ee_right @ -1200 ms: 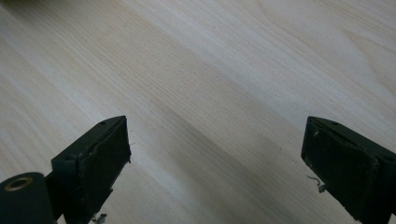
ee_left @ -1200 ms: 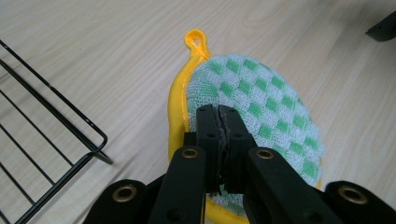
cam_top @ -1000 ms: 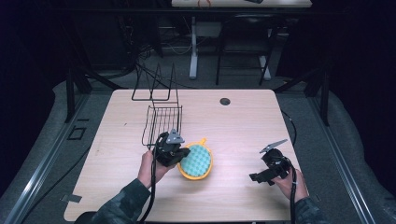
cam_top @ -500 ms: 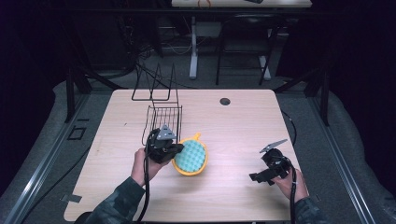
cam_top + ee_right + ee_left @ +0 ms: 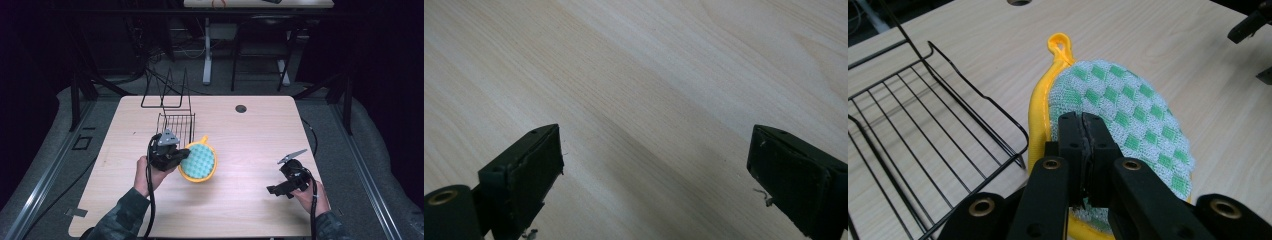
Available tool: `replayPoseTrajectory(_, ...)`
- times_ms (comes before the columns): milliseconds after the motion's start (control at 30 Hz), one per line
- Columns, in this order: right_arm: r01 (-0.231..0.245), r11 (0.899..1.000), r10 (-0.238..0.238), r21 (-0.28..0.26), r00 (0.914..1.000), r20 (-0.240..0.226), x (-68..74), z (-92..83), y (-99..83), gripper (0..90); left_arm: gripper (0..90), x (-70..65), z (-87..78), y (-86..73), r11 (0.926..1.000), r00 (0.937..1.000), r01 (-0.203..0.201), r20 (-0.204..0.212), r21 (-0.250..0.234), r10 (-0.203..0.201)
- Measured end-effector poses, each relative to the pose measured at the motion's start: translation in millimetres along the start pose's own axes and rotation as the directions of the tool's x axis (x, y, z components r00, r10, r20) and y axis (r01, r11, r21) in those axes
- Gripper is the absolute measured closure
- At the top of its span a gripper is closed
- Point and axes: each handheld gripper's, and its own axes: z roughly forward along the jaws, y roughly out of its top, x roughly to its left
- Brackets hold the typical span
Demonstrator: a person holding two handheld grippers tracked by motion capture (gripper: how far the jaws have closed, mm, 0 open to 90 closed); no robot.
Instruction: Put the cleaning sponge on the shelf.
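Pad (image 5: pixel 198 161) shifted toward rack (image 5: pixel 176 125); left hand-held gripper (image 5: pixel 176 158) clamps it, right (image 5: pixel 272 190) wide, wood table (image 5: pixel 250 135).

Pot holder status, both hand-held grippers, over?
Left hand-held gripper shut on pot holder. Right hand-held gripper open over bare table. Wire rack beside holder.

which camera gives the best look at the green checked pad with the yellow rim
The left gripper view: the pad is close, its weave and hanging loop clear, pinched by the left gripper. The high view shows it small, beside the wire rack.
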Motion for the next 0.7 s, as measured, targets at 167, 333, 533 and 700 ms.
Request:
replayPoseTrajectory(167,-0.002,1.000,0.002,-0.001,1.0000,0.001,-0.3,0.2,-0.1,7.0,88.6,5.8,-2.7,-1.0,0.9998,0.9997,0.016,-0.020,-0.016,-0.016)
replayPoseTrajectory(333,-0.010,1.000,0.010,-0.002,1.0000,0.000,0.2,-0.7,0.1,7.0,88.7,11.6,-7.1,-1.9,0.9990,0.9986,0.031,-0.042,-0.032,-0.032)
replayPoseTrajectory(533,0.000,1.000,0.000,0.005,1.0000,0.001,0.2,-1.1,0.3,6.6,88.7,20.1,-11.8,-2.2,0.9981,0.9970,0.044,-0.062,-0.044,-0.047)
replayPoseTrajectory(700,0.001,1.000,-0.001,0.004,1.0000,0.003,0.1,-0.6,0.2,6.6,88.7,29.7,-14.2,-4.8,0.9956,0.9928,0.069,-0.094,-0.064,-0.074)
